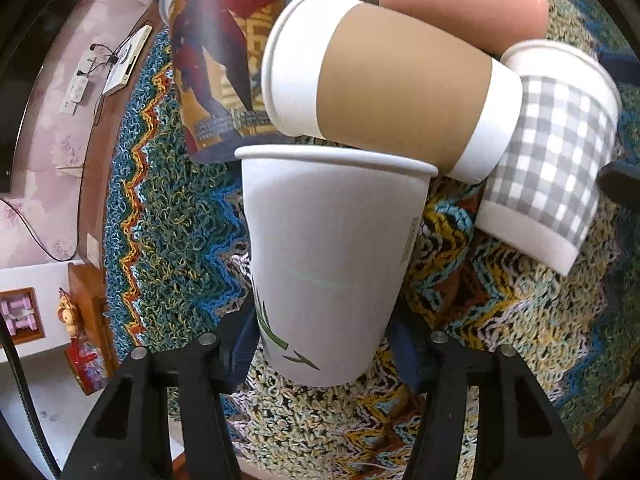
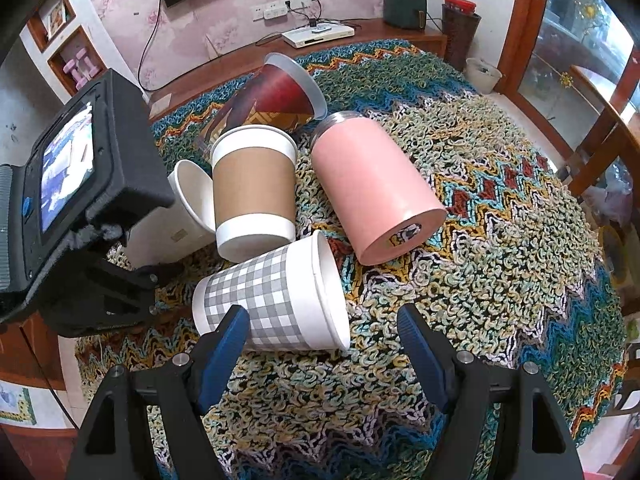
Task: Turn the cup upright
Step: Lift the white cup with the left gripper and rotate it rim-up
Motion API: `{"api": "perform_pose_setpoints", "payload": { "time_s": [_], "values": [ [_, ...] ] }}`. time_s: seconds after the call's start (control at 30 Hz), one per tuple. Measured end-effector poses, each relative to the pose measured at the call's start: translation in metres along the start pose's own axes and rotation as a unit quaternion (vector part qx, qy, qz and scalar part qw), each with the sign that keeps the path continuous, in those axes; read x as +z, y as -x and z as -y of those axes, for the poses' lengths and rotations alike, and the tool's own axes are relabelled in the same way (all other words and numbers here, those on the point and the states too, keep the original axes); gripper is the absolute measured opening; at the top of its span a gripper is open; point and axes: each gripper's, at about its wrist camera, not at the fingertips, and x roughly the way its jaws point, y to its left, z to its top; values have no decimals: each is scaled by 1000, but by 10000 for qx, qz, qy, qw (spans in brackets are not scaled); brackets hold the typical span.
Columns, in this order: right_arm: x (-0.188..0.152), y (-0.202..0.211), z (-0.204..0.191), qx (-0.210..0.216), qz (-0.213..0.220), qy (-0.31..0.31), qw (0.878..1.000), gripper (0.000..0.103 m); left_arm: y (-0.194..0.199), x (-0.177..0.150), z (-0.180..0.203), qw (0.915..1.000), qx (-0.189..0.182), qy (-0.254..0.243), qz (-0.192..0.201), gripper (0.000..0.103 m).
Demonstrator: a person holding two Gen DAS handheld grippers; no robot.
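On the knitted mat (image 2: 500, 248) five cups lie tumbled; the white cup (image 1: 328, 264), at 9 o'clock of the pile in the right view, sits clamped low on its wall between the left gripper's (image 1: 324, 344) fingers. It looks light, thin and crushable, so grip gently mid-wall. The right gripper (image 2: 322, 340) is spread apart over the checked cup (image 2: 272, 304).

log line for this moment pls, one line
left claw: shut on white cup, lying | right claw: open, at gingham cup, lying | step: flip not done
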Motion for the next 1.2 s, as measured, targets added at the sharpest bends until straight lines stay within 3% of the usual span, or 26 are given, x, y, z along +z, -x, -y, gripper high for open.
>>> {"api": "perform_pose_setpoints", "payload": {
  "time_s": [0.43,0.6,0.7,0.8,0.9,1.03,1.2],
  "values": [
    [1,4,7,32,8,56,10000,77,34,-25,1,9953,140,853,447,61],
    [-1,13,9,57,39,165,9998,77,49,-35,16,9875,107,1460,587,61],
    [-2,21,12,87,75,250,9996,77,60,-41,25,9787,83,1930,693,61],
    [-5,29,17,129,102,337,9993,77,70,-49,37,9658,45,2465,801,61],
    [-7,36,23,167,105,487,9986,77,78,-57,51,9462,-110,3135,796,61],
    [-14,45,38,213,71,683,9974,77,81,-67,78,9083,-635,4086,636,60],
    [-25,52,55,270,-22,1024,9944,77,87,-66,124,8638,-1078,4902,429,61]
  ]
}}
